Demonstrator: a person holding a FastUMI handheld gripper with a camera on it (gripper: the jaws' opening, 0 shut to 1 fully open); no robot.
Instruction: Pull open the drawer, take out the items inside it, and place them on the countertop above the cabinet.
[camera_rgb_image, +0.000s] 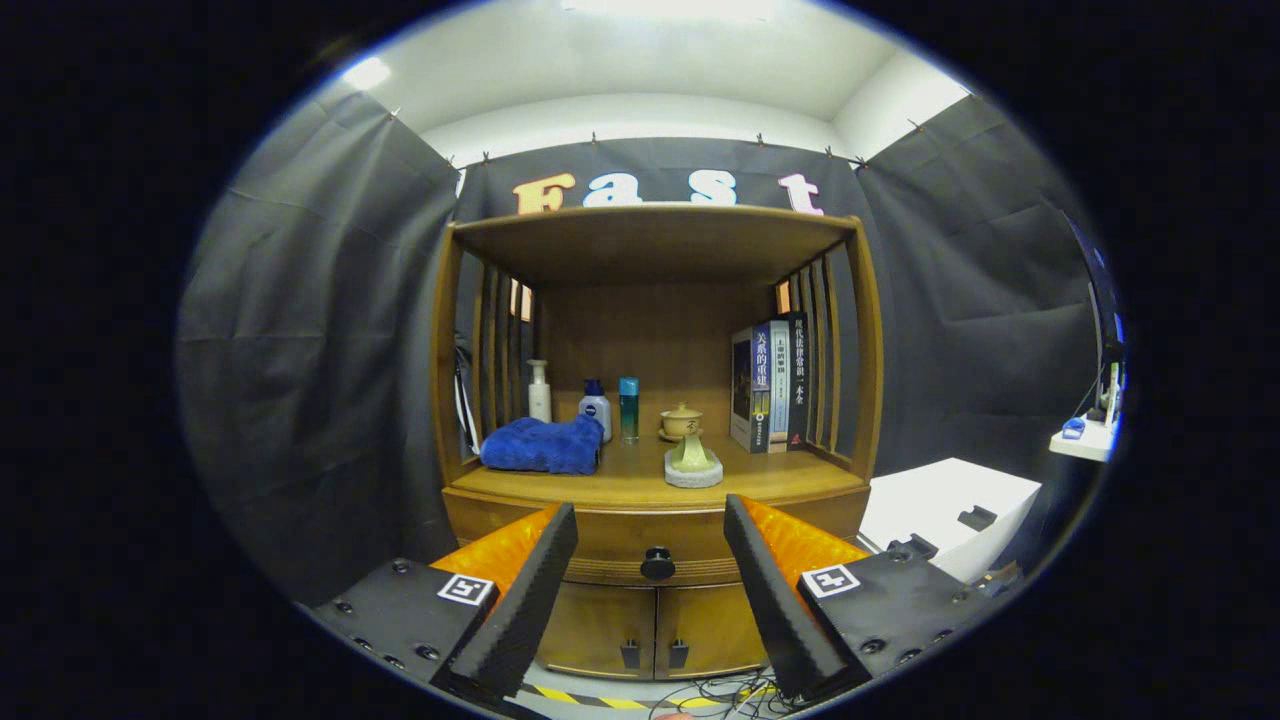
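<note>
Two fingers (650, 590) spread wide, gripping nothing, so my gap frames the drawer (655, 535) knob (657, 564) just ahead. Drawer sits closed; contents hidden. Tabletop (780, 480) beyond carries a blue towel (543, 445), bottles, books.

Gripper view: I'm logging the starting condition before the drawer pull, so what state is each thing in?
Drawer: closed, knob untouched.
Gripper: open, fingers apart either side of the knob, short of it.
Lower cabinet doors: both shut.
Blue towel: crumpled on the countertop.
Three bottles: upright, capped.
Lidded teacup: lid on, on its saucer.
Books: standing upright.
</note>
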